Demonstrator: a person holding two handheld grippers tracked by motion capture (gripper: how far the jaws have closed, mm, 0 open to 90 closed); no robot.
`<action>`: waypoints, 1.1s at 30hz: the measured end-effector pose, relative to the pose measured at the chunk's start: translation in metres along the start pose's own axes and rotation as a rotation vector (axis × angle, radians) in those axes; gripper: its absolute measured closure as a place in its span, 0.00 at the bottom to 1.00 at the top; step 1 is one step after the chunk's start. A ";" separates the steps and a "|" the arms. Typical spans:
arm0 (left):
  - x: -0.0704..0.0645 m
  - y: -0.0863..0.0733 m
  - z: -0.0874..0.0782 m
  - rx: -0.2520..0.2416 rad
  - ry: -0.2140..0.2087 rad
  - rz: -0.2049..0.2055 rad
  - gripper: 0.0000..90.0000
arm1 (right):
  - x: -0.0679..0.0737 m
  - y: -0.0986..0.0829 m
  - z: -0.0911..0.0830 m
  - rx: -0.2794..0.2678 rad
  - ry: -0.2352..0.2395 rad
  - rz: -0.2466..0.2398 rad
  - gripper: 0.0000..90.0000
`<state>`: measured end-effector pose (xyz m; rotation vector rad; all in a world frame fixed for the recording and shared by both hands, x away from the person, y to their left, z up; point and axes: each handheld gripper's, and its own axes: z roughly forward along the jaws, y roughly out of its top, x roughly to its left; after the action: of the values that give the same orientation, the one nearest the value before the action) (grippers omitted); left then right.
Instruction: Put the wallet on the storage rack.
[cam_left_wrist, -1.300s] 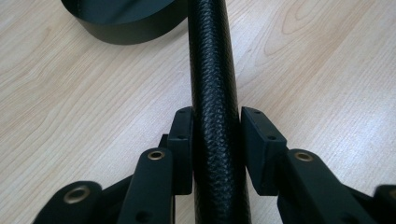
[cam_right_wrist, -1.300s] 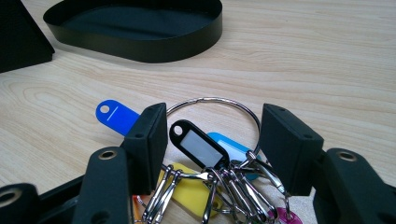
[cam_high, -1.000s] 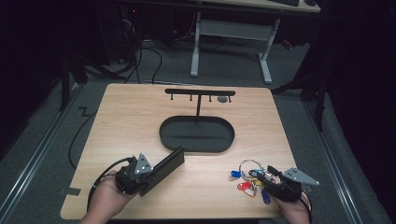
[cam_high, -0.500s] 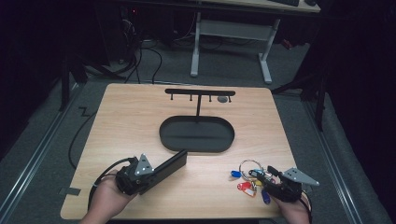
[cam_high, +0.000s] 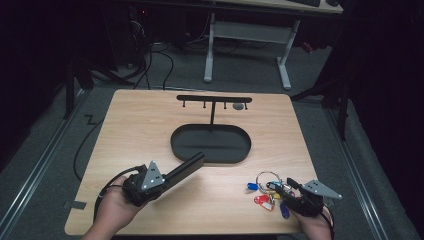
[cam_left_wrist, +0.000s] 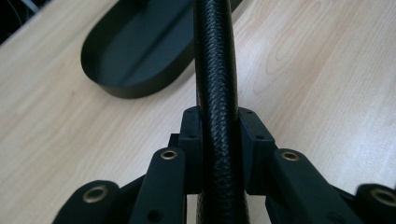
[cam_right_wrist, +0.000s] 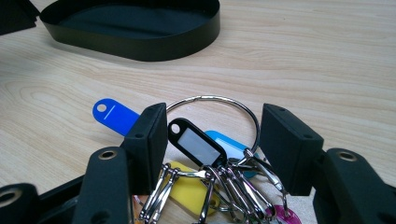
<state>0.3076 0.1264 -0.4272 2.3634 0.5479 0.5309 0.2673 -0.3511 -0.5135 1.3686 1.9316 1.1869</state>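
Two tongs at work. Left tongs (cam_high: 192, 164) are clamped on a black leather-textured strap (cam_left_wrist: 215, 93), now slightly nearer the oval tray (cam_high: 180, 145) than a second ago, likely heading there. Right tongs (cam_right_wrist: 212, 144) gape wide, gripping nothing, astride the key bunch (cam_right_wrist: 210, 163) lying on the bench (cam_high: 150, 115) as before; pickup not begun. Tray holds nothing; rack (cam_high: 214, 98) bare except one small round item, unclear.

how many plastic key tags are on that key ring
5 visible tags on the key ring: dark blue at left, black in the middle, light blue behind it, yellow below, pink at bottom right. More may be hidden under the right gripper.
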 end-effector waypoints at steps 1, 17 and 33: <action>0.000 0.002 0.001 0.002 0.001 0.005 0.83 | -0.001 0.000 0.001 0.004 0.002 0.005 0.47; 0.006 0.036 0.017 0.001 0.049 0.182 0.83 | -0.001 0.001 -0.001 -0.003 -0.001 -0.002 0.47; 0.022 0.064 0.039 -0.003 0.088 0.305 0.83 | -0.002 -0.003 -0.009 -0.006 -0.018 -0.002 0.47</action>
<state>0.3609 0.0736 -0.4070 2.4433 0.2224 0.7734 0.2598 -0.3565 -0.5119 1.3694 1.9151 1.1751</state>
